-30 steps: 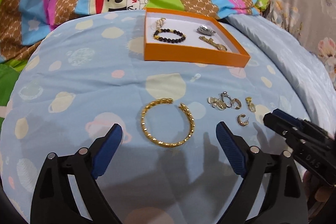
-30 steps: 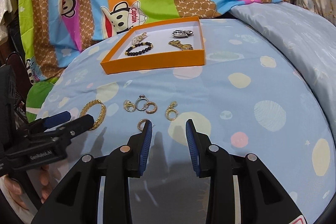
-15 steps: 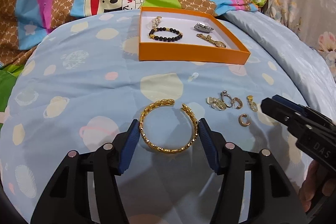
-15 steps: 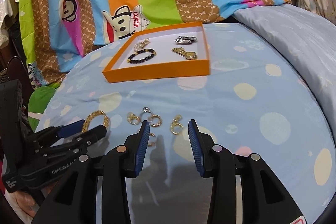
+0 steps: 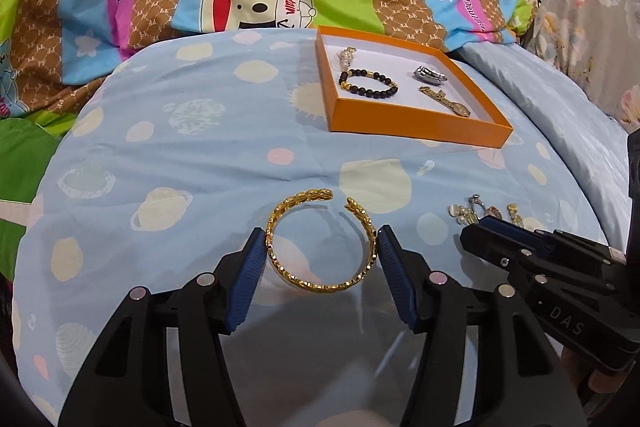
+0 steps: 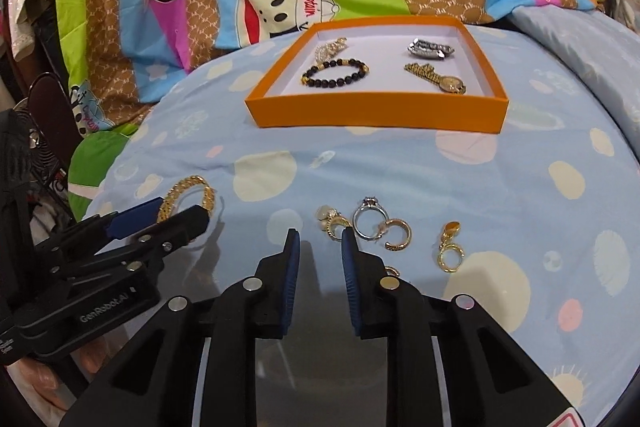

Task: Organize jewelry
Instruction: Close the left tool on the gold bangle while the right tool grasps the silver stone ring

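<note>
Now left gripper (image 5: 321, 247) brackets the gold bangle (image 5: 321, 241), pads touching, grip unconfirmed. Right gripper (image 6: 316, 239) part-open, empty. Next: lift to orange box (image 5: 416, 129).

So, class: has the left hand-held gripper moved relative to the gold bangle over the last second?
Yes. The left hand-held gripper advanced and narrowed; its pads now flank the gold bangle.
</note>
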`<control>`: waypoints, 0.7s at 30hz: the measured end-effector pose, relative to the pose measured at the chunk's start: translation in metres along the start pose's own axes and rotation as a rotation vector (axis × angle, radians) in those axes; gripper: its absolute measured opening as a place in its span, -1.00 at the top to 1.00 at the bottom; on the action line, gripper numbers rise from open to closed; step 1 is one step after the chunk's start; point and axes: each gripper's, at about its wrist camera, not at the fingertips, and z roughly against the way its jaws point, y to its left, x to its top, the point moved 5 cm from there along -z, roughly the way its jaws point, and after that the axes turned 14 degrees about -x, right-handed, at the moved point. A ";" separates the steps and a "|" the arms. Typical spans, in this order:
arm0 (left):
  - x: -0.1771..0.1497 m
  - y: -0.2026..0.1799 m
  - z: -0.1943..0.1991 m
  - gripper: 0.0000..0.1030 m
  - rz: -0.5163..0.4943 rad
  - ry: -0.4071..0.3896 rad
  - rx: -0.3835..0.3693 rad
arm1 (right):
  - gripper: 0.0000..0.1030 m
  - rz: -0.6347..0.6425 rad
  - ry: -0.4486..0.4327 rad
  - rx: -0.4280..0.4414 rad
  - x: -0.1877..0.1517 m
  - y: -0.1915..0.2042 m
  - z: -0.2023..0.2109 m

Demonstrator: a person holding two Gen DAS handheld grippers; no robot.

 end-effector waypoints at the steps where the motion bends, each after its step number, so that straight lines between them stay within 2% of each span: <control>1: 0.000 0.000 0.000 -0.08 0.003 0.000 -0.005 | 0.61 -0.008 -0.006 -0.007 0.001 -0.002 0.001; 8: -0.002 0.000 -0.003 -0.08 0.003 0.005 -0.025 | 0.62 -0.041 -0.018 -0.055 0.014 -0.019 -0.004; 16: -0.003 0.001 -0.005 -0.08 0.009 0.011 -0.034 | 0.61 0.048 -0.027 -0.115 0.019 -0.009 -0.013; 21: -0.003 0.000 -0.006 -0.08 0.008 0.014 -0.037 | 0.61 0.063 -0.036 -0.116 0.028 -0.010 -0.013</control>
